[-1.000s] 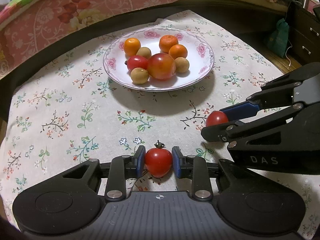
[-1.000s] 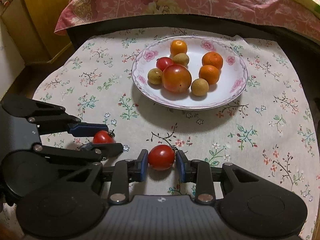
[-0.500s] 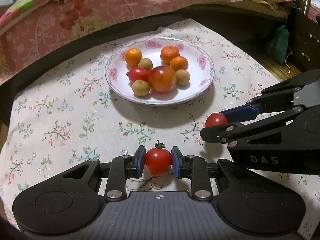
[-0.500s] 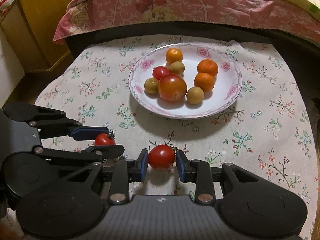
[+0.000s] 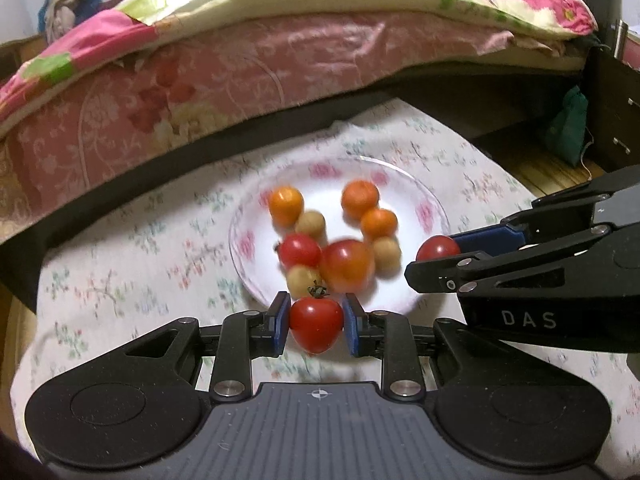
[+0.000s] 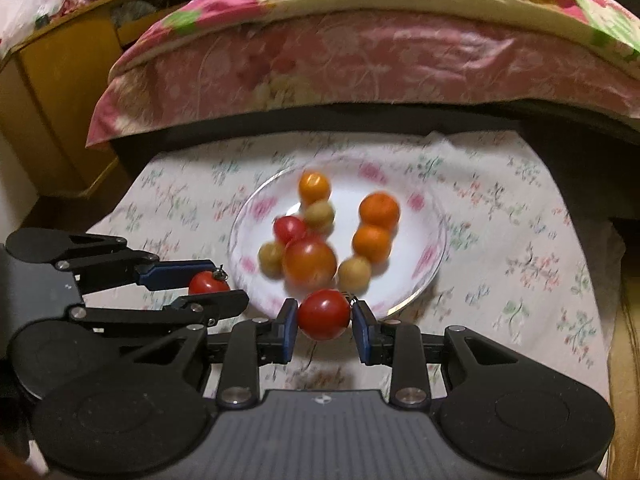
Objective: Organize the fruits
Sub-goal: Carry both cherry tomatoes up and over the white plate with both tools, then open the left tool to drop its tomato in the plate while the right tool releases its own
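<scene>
My left gripper [image 5: 316, 323] is shut on a small red tomato [image 5: 317, 324] with a green stem, held above the cloth at the plate's near rim. My right gripper [image 6: 325, 316] is shut on a second red tomato [image 6: 324, 314], also at the near rim. Each gripper shows in the other's view: the right one [image 5: 438, 254] with its tomato [image 5: 437, 249] on the right, the left one [image 6: 208, 282] with its tomato [image 6: 208, 283] on the left. The white flowered plate [image 5: 424, 208] [image 6: 424, 208] holds several oranges, tomatoes and small tan fruits.
A floral tablecloth [image 5: 132, 240] covers the low table. A bed with a pink quilt [image 5: 224, 72] runs along the far side. A yellow wooden cabinet [image 6: 48, 92] stands at far left. A dark cabinet [image 5: 612, 116] and a green bag [image 5: 568, 128] are at far right.
Both grippers have risen off the cloth with their tomatoes and moved toward the plate, which now sits close behind the fingertips. The views are blurred by the motion.
</scene>
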`<action>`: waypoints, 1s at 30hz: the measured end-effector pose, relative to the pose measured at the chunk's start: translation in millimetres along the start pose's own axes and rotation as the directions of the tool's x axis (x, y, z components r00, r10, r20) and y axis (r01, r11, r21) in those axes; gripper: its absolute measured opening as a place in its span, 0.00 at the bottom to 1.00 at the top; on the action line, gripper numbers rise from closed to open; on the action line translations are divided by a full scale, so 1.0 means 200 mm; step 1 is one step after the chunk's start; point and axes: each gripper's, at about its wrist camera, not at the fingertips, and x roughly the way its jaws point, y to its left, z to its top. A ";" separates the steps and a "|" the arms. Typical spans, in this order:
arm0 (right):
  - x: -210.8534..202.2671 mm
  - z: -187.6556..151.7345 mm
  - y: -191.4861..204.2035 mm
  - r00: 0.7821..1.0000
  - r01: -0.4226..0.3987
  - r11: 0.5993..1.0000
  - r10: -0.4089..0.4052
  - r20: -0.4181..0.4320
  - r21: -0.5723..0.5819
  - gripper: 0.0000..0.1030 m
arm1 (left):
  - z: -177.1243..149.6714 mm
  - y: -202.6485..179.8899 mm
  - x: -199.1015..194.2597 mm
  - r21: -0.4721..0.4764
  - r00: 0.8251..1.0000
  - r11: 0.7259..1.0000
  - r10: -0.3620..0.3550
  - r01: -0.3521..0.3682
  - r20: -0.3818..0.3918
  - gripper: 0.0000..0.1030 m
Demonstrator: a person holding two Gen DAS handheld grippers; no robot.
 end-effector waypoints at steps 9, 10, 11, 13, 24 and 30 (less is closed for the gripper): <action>0.12 0.16 -0.09 1.000 -0.010 0.998 0.009 0.014 0.061 0.30 | 0.12 0.07 0.12 -0.034 1.000 0.999 0.005 -0.004 0.012 0.33; 0.14 0.17 -0.10 1.000 -0.008 0.997 0.008 0.010 0.071 0.30 | 0.13 0.07 0.14 -0.031 1.000 1.000 0.008 -0.007 0.012 0.33; 0.16 0.18 -0.11 1.000 -0.006 0.997 0.006 0.007 0.078 0.30 | 0.14 0.07 0.15 -0.028 1.000 1.000 0.008 -0.008 0.011 0.33; 0.19 0.20 -0.14 1.000 -0.004 0.995 0.004 0.003 0.096 0.30 | 0.16 0.07 0.18 -0.023 1.000 1.000 0.008 -0.008 0.008 0.33; 0.26 0.22 -0.23 1.000 -0.004 0.987 0.004 -0.002 0.163 0.30 | 0.21 0.06 0.25 -0.002 1.000 1.000 0.012 -0.012 0.001 0.33; 0.27 0.23 -0.23 1.000 -0.009 0.985 0.008 0.002 0.170 0.30 | 0.22 0.06 0.25 0.001 1.000 1.000 0.012 -0.012 -0.005 0.33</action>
